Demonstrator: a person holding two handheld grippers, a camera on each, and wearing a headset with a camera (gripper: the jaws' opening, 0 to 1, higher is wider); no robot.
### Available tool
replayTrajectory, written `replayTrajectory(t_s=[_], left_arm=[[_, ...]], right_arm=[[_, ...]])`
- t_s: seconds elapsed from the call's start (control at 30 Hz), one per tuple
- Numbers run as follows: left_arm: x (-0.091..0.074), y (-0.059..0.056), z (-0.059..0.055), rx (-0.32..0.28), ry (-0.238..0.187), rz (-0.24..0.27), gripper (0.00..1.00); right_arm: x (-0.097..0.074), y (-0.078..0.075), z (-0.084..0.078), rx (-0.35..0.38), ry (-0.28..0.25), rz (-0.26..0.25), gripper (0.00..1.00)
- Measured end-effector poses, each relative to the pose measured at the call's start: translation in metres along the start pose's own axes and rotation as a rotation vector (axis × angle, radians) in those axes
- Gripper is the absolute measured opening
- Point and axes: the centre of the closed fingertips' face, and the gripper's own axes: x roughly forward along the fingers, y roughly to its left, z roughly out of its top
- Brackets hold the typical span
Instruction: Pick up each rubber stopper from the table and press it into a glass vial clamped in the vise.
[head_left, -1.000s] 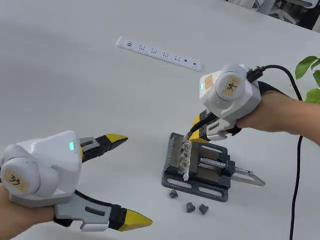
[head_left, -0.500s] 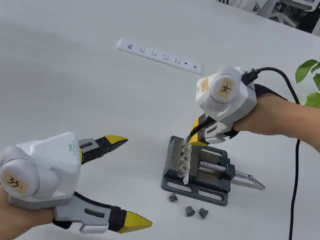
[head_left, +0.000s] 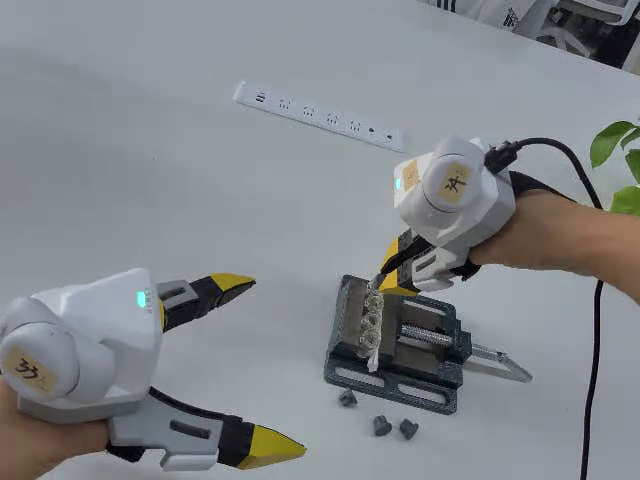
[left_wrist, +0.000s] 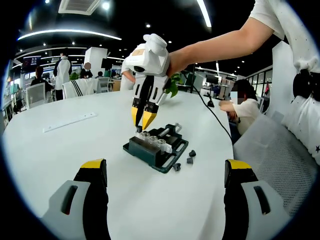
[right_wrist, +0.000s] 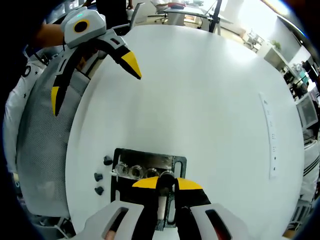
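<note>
We see a white table under everything. The left gripper hangs low at its near left edge, well apart from the work, its jaws spread wide with nothing between them. Part of its body is cut off by the bottom of the head view. The right gripper points down over the far end of the vise, its jaws pressed nearly together on a small dark stopper.

A strip lies farther back on the table. A black cable runs from the right gripper down the right side, past a plant cut off at the edge.

The vise stands on the table and clamps a row of clear glass vials upright between its plates. In the right gripper view we count three open mouths beside the tips, and we make out nothing inside them. The pinched stopper sits at the end of that row. The tips hide what is below it, so we cannot tell whether it touches a vial mouth or how deep it sits.

Three loose stoppers lie on the table just in front of the vise, near one another but apart.
</note>
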Motion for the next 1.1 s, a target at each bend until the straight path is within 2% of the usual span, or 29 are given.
replayTrajectory(t_s=[0.4,0.57,0.67,0.83,1.1], left_arm=[[0.001,0.000,0.001,-0.001,-0.003,-0.001,0.98],[0.001,0.001,0.000,-0.003,-0.001,0.000,0.98],[0.002,0.000,0.000,-0.003,-0.002,-0.001,0.98],[0.003,0.000,0.000,-0.004,-0.003,-0.005,0.98],[0.002,0.001,0.000,-0.008,-0.004,-0.004,0.97]], right_arm=[[-0.005,0.001,0.001,0.022,-0.033,0.001,0.10],[-0.013,-0.002,0.001,0.017,-0.050,-0.019,0.03],[-0.015,-0.001,0.003,0.027,-0.062,-0.013,0.00],[-0.011,0.003,0.002,0.023,-0.053,0.003,0.00],[-0.008,0.000,0.001,0.013,-0.045,0.000,0.00]])
